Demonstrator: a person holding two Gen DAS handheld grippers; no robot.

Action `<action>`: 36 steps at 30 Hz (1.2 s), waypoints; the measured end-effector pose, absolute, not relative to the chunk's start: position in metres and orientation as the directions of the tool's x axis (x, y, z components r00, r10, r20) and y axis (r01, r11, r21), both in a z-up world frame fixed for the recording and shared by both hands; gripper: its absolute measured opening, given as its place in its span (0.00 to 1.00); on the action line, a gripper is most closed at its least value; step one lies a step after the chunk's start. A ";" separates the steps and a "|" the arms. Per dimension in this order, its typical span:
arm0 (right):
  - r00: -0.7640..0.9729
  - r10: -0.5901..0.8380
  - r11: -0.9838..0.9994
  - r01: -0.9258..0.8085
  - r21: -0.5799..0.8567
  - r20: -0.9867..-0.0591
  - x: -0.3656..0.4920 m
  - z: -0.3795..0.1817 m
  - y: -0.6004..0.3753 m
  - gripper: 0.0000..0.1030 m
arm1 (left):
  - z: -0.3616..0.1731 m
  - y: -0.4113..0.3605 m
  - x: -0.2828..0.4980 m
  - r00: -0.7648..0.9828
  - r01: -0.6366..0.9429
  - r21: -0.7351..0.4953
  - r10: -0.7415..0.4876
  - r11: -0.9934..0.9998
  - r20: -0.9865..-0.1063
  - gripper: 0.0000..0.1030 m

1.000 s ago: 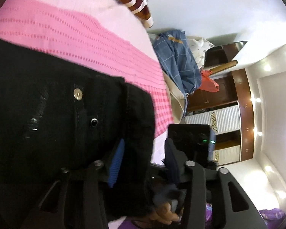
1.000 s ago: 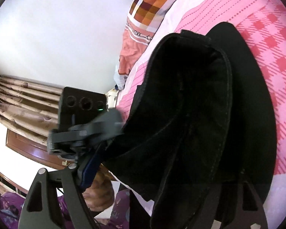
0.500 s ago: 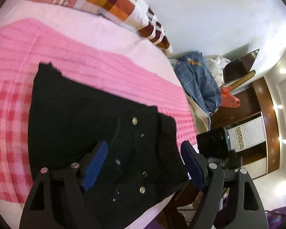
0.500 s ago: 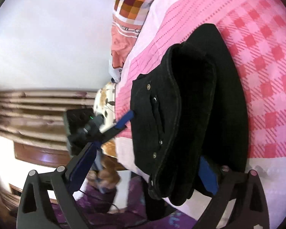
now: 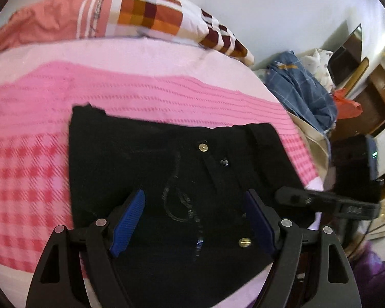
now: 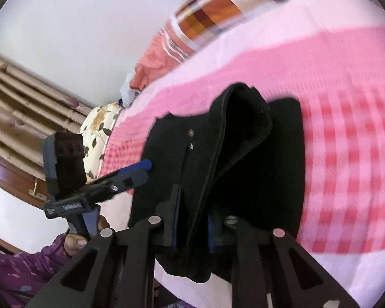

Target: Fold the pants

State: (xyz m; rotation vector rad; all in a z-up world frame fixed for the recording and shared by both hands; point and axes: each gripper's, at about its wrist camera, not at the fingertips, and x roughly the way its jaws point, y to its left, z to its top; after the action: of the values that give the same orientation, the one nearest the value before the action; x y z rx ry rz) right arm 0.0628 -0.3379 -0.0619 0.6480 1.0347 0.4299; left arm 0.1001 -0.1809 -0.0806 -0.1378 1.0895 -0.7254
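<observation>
The black pants [image 5: 182,179] lay folded on the pink bedspread [image 5: 25,169]; the left gripper [image 5: 195,220] gaped, and the right gripper [image 6: 192,228], just closing, pinched their thick edge, which could slip and unfold

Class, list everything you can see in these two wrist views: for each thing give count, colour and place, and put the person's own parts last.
pants: one, black, folded on the bedspread near the bed's edge
bedspread: one, pink checked and striped, covering the bed
pillow: one, orange, maroon and white checked, at the head of the bed
blue clothes: one heap, blue checked, beside the bed
curtain: one, beige, by the wall
left gripper: one, black with blue pads, open above the pants
right gripper: one, black with blue pads, jaws just closed on the pants' folded edge
hand: one, holding the left gripper's handle
</observation>
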 end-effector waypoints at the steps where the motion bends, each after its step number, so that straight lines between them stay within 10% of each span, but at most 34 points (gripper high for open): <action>1: 0.463 0.603 0.746 -0.038 0.665 -0.650 0.059 -0.059 -0.341 0.15 | -0.080 -0.181 0.101 0.264 0.471 -0.434 -0.592 0.768 -0.761 0.77; 23: 0.495 0.660 0.557 0.182 0.811 -0.564 0.022 -0.126 -0.395 0.13 | -0.113 -0.172 0.107 0.272 0.453 -0.417 -0.568 0.788 -0.777 0.77; 36: 0.686 0.509 0.637 0.105 0.763 -0.520 0.001 -0.052 -0.420 0.28 | -0.098 -0.140 0.110 0.322 0.408 -0.456 -0.592 0.791 -0.739 0.78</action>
State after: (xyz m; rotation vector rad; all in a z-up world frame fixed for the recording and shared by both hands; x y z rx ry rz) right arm 0.0015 -0.4204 -0.0519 0.8675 0.8015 0.2612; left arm 0.1096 -0.1402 -0.0977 -0.1993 1.0547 -0.6617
